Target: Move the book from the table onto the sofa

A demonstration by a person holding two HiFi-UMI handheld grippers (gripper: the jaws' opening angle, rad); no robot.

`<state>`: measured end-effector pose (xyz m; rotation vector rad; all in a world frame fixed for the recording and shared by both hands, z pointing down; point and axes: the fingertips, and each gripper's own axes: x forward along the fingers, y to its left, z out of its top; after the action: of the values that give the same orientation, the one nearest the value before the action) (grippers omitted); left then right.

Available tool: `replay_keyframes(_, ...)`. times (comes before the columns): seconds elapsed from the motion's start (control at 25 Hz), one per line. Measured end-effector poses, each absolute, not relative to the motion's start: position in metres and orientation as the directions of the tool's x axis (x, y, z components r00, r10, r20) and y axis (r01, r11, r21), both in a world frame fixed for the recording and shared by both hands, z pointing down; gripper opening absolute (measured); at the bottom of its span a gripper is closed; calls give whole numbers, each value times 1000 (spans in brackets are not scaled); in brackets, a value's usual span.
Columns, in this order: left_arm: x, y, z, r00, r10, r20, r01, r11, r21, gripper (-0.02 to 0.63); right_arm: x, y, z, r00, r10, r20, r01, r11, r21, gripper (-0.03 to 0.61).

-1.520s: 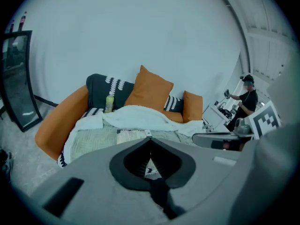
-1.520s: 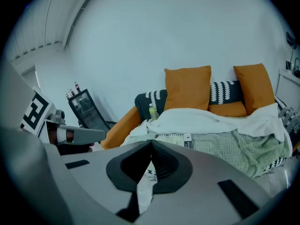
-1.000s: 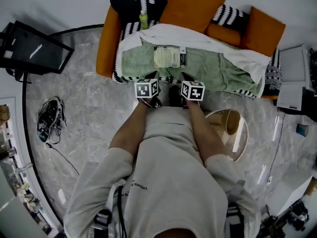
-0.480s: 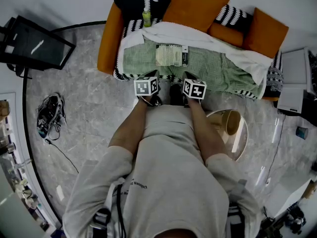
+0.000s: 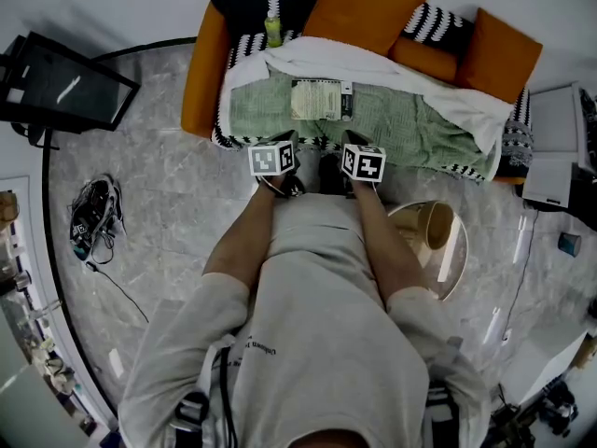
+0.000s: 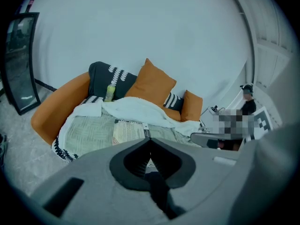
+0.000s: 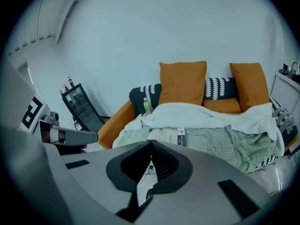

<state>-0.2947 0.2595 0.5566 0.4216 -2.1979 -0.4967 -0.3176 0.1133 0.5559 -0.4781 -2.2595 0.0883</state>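
Sofa (image 5: 200, 82) is seen at the far side, covered by a green blanket (image 5: 410, 129). Round glass table (image 5: 459, 261) is located near right. Book (image 5: 321, 100) is laid flat on the blanket, left of centre, so placement is judged done. Left gripper (image 5: 287, 142) and right gripper (image 5: 351, 142) are clenched with nothing gripped, held at the sofa's near edge. Only a retreat is called for next.
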Motion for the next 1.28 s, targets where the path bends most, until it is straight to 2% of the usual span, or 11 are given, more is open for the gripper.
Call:
replay_keyframes(0.96, -280, 267, 548, -632, -448, 632, -134, 867, 480, 11, -288, 114, 559, -598, 354, 719, 307, 930, -202, 6)
replay_keyframes(1.16, -276, 261, 544, -637, -415, 650, -264, 909, 322, 9, -279, 115, 563, -591, 365, 719, 311, 926, -214, 6)
replay_keyframes(1.28, -274, 252, 539, -636, -427, 643, -315, 904, 289, 9, -278, 116, 562, -595, 369, 714, 311, 925, -218, 6)
